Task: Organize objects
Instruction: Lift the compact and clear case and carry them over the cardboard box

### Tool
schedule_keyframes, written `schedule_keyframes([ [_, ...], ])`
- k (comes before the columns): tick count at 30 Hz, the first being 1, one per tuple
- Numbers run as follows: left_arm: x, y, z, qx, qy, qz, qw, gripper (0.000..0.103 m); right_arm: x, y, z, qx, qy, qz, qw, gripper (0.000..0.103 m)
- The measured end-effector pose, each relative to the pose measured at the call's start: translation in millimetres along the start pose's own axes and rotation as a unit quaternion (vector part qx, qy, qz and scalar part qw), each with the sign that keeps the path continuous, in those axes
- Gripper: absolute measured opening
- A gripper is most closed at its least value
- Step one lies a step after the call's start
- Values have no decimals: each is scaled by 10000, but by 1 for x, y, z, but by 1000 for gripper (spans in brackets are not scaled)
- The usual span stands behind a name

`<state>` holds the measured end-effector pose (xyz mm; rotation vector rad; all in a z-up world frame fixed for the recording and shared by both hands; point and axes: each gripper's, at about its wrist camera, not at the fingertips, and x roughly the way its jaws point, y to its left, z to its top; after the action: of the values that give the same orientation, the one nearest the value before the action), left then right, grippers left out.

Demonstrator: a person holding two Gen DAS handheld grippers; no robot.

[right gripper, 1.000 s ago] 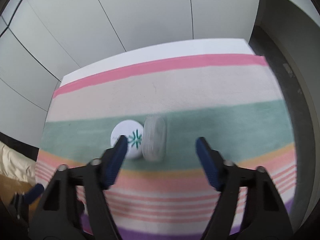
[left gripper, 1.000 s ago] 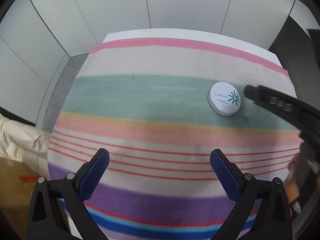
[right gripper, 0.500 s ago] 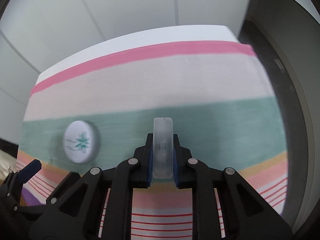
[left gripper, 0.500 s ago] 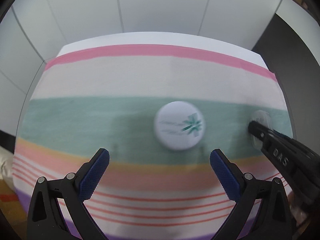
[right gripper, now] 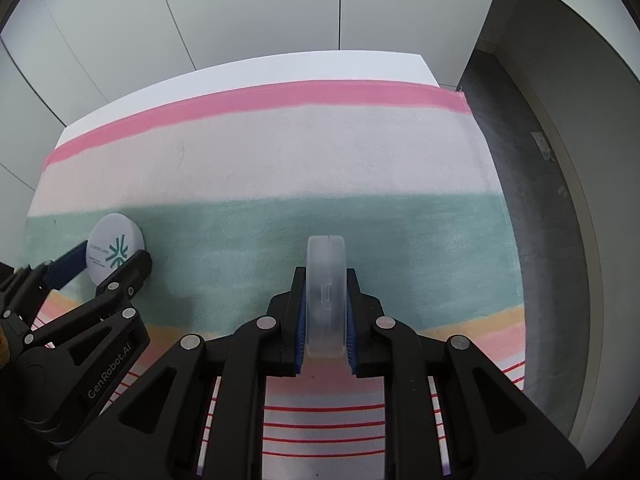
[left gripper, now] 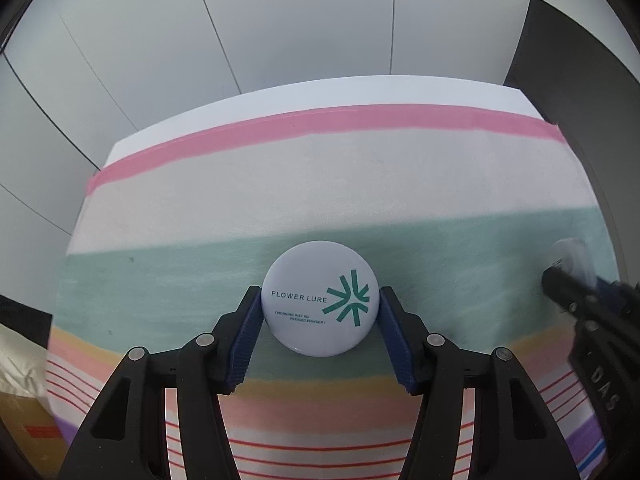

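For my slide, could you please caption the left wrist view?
Left gripper clamps white powder compact on striped cloth.

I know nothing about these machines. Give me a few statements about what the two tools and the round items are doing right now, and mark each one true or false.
1. The left tool has its blue pads on either side of the white compact. True.
2. The white compact's lid reads FLOWER LURE. True.
3. The right tool is open with nothing in it. False: it is shut on the clear round case, held on edge between its pads.
4. Both round items lie over the pink stripe of the striped cloth. False: they are over the green band.
5. The white compact is seen to the left of the clear round case in the right wrist view. True.
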<state>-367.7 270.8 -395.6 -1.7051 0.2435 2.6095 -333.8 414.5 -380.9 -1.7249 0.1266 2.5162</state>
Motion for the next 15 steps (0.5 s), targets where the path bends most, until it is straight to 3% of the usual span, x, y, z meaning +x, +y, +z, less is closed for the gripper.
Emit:
schedule_keyframes([
  [5, -10, 20, 5, -312, 164, 16, 9994, 58, -14, 8, 2, -97, -49, 54, 9999, 16],
  [12, -65, 42, 23, -384, -210, 123, 9990, 58, -63, 34, 8, -322, -300, 25, 9990, 16],
  [15, -97, 53, 30, -389, -362, 190, 9984, 58, -92, 27, 23, -379, -440, 77, 9983, 16],
])
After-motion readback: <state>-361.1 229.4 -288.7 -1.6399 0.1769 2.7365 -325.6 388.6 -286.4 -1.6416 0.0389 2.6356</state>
